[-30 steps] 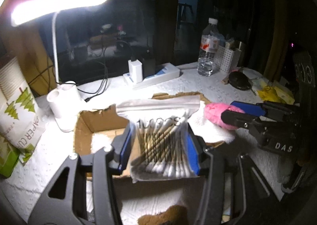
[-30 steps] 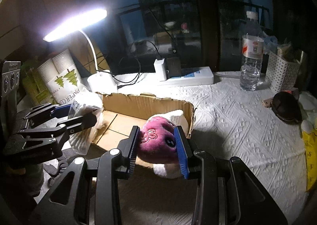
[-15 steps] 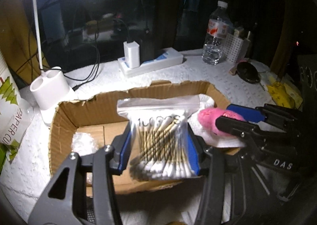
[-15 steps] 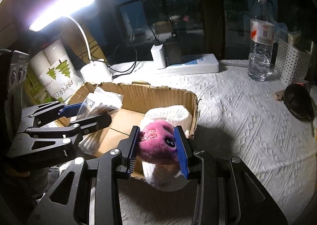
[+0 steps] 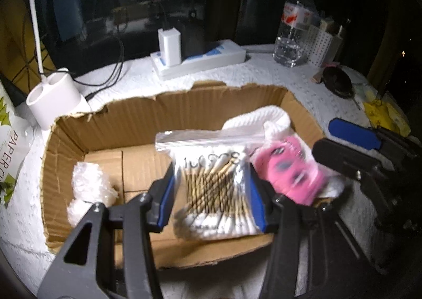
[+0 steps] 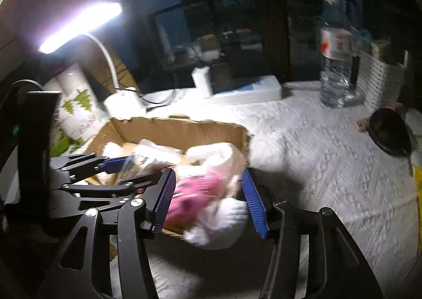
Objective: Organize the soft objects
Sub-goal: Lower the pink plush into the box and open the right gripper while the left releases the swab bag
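Left gripper [image 5: 212,200] is clamped on a clear zip bag of cotton swabs [image 5: 215,188], both blue pads pressed against the bag's sides, and it hangs over the open cardboard box [image 5: 184,106], right at the middle of the left wrist view. At nine o'clock from the bag, a crumpled white plastic wad [image 5: 88,191] lies on the box floor by the left wall.

Over to the right gripper [image 6: 208,201]: its jaws have just been opening, and now they stand wide, with a gap showing beside each pad. Between them sits the pink plush toy [image 6: 196,189], blurred, nearer the left pad, resting on a white towel [image 6: 219,222] at the box's right end. In the left wrist view that toy [image 5: 292,169] lies at three o'clock from the bag, touching it or nearly so.

Beyond the box, at twelve o'clock, a white power strip [image 5: 200,59]; at one o'clock, a water bottle [image 5: 295,27]. The desk lamp [image 6: 81,27] glows at ten o'clock in the right wrist view.
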`<state>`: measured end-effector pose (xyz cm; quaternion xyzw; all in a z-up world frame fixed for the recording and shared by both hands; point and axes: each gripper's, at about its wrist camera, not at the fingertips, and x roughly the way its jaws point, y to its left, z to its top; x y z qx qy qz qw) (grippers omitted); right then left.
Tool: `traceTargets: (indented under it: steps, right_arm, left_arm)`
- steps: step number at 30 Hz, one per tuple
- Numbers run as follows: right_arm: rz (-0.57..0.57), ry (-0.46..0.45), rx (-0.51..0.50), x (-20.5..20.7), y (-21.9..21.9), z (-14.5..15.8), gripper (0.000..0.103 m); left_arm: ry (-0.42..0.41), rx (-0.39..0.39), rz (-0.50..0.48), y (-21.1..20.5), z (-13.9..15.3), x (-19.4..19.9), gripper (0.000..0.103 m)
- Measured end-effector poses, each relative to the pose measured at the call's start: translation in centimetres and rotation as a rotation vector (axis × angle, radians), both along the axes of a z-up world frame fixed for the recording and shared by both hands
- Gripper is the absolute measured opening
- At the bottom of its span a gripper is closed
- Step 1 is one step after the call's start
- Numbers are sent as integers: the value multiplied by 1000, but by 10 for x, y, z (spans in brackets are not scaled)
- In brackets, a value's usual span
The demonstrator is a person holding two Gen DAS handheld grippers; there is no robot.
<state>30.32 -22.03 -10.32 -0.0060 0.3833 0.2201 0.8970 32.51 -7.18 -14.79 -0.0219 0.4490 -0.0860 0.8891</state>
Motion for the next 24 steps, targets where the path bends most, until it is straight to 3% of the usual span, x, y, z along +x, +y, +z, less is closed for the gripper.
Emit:
traceTargets:
  steps: [5, 14, 24]
  right_arm:
    - [-26, 95, -28, 13, -3, -22, 55]
    - [-51, 171, -32, 25, -6, -46, 55]
    - [-71, 136, -20, 20, -7, -35, 55]
  left_arm:
    - [41, -1, -1, -2, -9, 5, 50]
    - [94, -5, -11, -7, -23, 14, 53]
    - [89, -15, -9, -4, -17, 11, 53]
